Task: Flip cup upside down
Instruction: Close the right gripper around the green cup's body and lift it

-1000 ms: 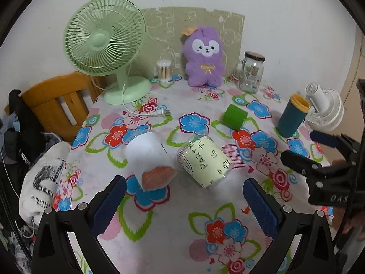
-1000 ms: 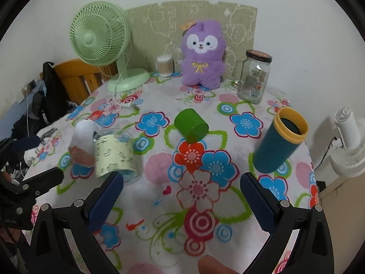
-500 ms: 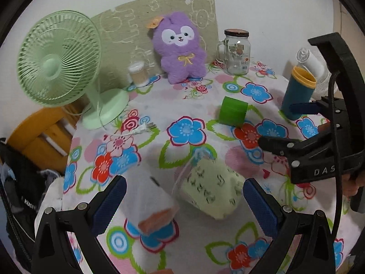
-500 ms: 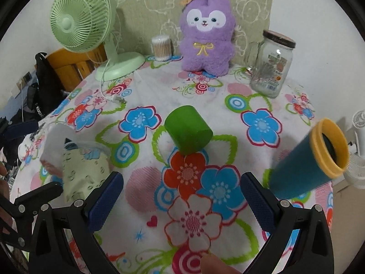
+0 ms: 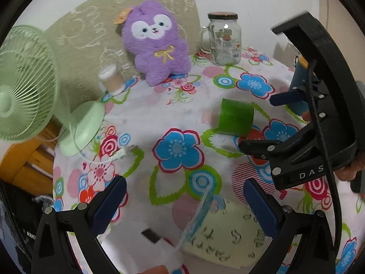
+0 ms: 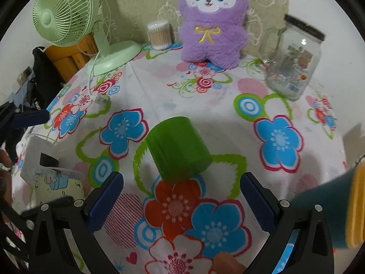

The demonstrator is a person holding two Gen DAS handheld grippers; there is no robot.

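A green cup (image 6: 179, 147) lies on its side on the flowered tablecloth (image 6: 159, 96), just ahead of my right gripper (image 6: 182, 196), whose jaws are open and empty. The cup also shows in the left wrist view (image 5: 236, 117), with the right gripper (image 5: 262, 123) close beside it. My left gripper (image 5: 182, 203) is open and empty, over a pale yellow-green printed cup (image 5: 228, 235) lying on its side. A white cup (image 5: 146, 248) lies beside it, partly cut off at the bottom edge.
A blue cup with a yellow rim (image 6: 337, 207) stands at the right. At the back stand a purple plush toy (image 6: 212, 20), a glass jar (image 6: 294, 61), a cotton swab tub (image 6: 159, 35) and a green fan (image 6: 68, 16) with its cord. A wooden chair (image 5: 25, 159) is at the left.
Both grippers have moved forward over the table. The right gripper has come close to the green cup; the left gripper has come over the printed and white cups. Both stay open.
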